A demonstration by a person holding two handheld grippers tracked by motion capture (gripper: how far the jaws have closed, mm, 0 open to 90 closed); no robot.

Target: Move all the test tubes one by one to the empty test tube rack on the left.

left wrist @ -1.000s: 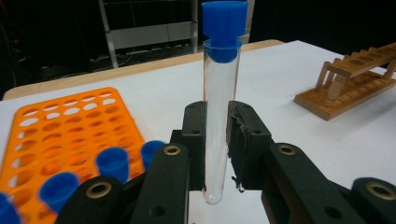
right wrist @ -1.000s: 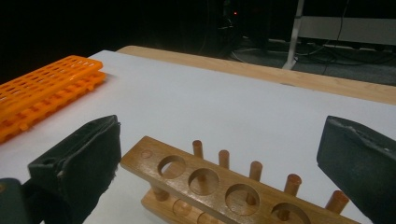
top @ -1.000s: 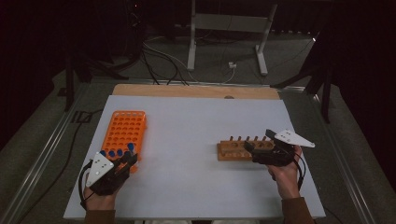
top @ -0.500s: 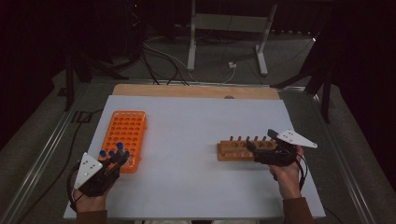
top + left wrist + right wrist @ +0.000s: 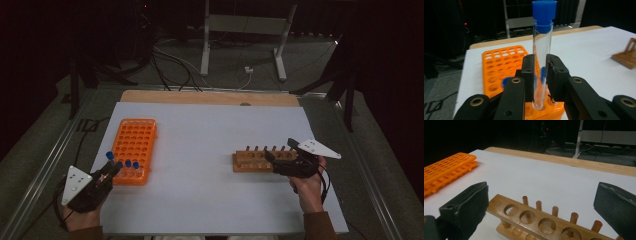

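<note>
Right now my left gripper (image 5: 540, 75) has its two black jaws clamped on a clear test tube (image 5: 541, 57) with a blue cap (image 5: 544, 12); the pads squeeze the glass low on its body, so most of the tube and the whole cap rise above my jaws, upright. Below and behind those jaws lies the orange rack (image 5: 501, 65), its rows of holes running away from me, and the tube's rounded bottom hangs just over the rack's near edge, though I cannot tell from this angle whether it touches the plastic. Blurred blue shapes, probably other caps, show through the glass between my pads. From the high view the left gripper (image 5: 107, 172) sits at the near corner of the orange rack (image 5: 134, 142), with a few blue-capped tubes (image 5: 131, 166) standing in the rack's nearest row just beside my jaw tips. My right gripper (image 5: 541, 202) is spread wide, one jaw far to each side, with nothing between the pads; the wooden rack (image 5: 541, 220) lies between and just beyond them, its round holes and short pegs facing up. In the high view the right gripper (image 5: 280, 162) rests at the right end of the wooden rack (image 5: 252, 160), on the white table (image 5: 210, 135).
</note>
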